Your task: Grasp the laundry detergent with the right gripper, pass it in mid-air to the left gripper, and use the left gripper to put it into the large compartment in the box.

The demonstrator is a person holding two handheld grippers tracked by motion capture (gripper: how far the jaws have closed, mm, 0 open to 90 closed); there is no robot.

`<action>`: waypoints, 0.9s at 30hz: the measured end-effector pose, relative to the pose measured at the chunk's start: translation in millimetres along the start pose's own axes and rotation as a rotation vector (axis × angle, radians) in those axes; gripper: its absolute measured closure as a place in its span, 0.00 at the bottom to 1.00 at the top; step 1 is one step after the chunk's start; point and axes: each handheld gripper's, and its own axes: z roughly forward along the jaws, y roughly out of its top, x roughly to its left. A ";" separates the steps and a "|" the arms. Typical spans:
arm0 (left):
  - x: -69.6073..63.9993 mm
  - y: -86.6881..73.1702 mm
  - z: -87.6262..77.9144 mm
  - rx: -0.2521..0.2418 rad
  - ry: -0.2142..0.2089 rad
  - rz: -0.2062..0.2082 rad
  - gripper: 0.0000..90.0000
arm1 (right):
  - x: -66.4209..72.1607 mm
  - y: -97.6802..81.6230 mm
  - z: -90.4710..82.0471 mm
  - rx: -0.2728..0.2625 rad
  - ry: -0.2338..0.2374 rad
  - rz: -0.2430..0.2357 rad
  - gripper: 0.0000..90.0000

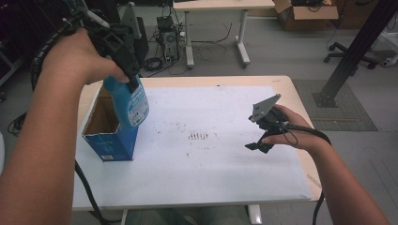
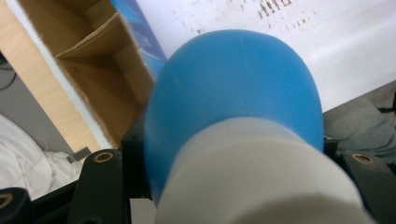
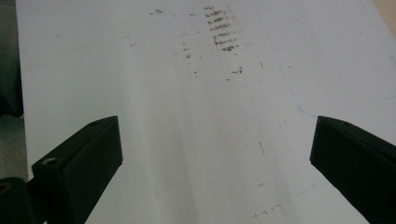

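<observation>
A blue bottle (image 1: 130,104) with a white label hangs over the open blue cardboard box (image 1: 109,140) at the table's left, its lower end at the box's right rim. My left gripper (image 1: 133,83) is shut on the bottle's neck. In the left gripper view the bottle's blue shoulder (image 2: 233,88) and white cap (image 2: 261,182) sit between my left gripper's (image 2: 229,161) jaws, with the box's brown inside (image 2: 88,60) behind. My right gripper (image 1: 256,146) hovers open over the white sheet (image 1: 197,145) at the right. Its jaws stand wide apart around nothing; my right gripper (image 3: 215,140) faces bare sheet.
Dark smudge marks (image 1: 198,136) lie mid-sheet. The wooden table edge (image 1: 300,108) runs close to the right hand. Beyond the table stand another desk (image 1: 216,28), cables (image 1: 159,61), a cardboard box (image 1: 305,14), a black post (image 1: 352,51) and an office chair base (image 1: 356,56).
</observation>
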 end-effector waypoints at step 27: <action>85.9 -14.0 -15.4 -0.013 0.016 -0.375 0.43 | -4.1 -10.8 10.3 0.018 0.018 0.021 0.03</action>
